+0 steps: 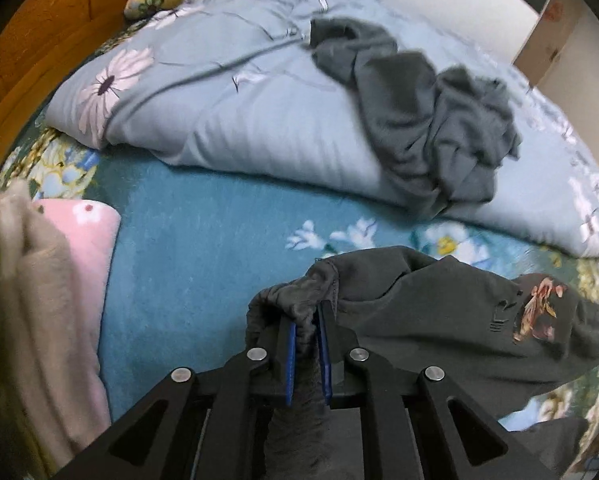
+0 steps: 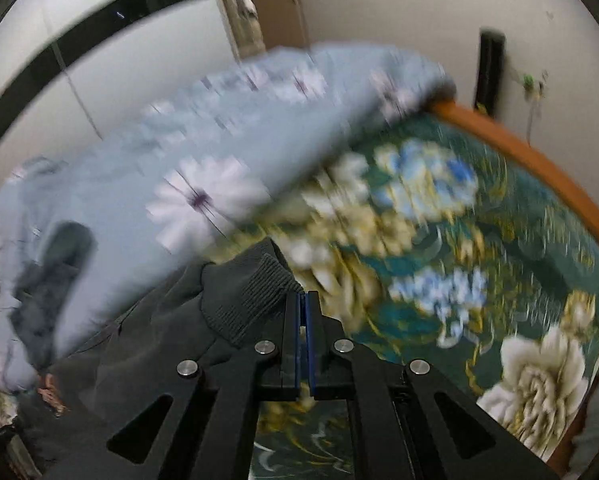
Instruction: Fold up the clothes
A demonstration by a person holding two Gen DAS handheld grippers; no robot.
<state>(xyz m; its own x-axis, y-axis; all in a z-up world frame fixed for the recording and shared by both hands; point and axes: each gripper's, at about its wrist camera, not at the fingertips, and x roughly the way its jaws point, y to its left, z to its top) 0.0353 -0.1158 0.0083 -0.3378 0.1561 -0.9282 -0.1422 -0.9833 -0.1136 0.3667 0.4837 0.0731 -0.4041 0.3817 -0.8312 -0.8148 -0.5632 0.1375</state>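
Note:
A dark grey sweatshirt [image 1: 439,320] with a reddish print [image 1: 539,312] lies spread on the teal floral blanket [image 1: 199,240]. My left gripper [image 1: 308,316] is shut on a bunched fold of its edge, with fabric pinched between the blue pads. In the right wrist view the same sweatshirt [image 2: 159,340] trails off to the left. My right gripper [image 2: 303,298] is shut, its tips pinching the corner of the ribbed hem [image 2: 247,300]. The hem looks sharp while the bed behind it is smeared with blur.
A crumpled grey garment [image 1: 427,120] rests on the light-blue flowered duvet [image 1: 239,120] behind. Pink and beige folded clothes [image 1: 59,280] sit at the left. A wooden headboard [image 1: 39,40] and the bed's wooden rail [image 2: 519,148] border the floral bedspread [image 2: 459,240].

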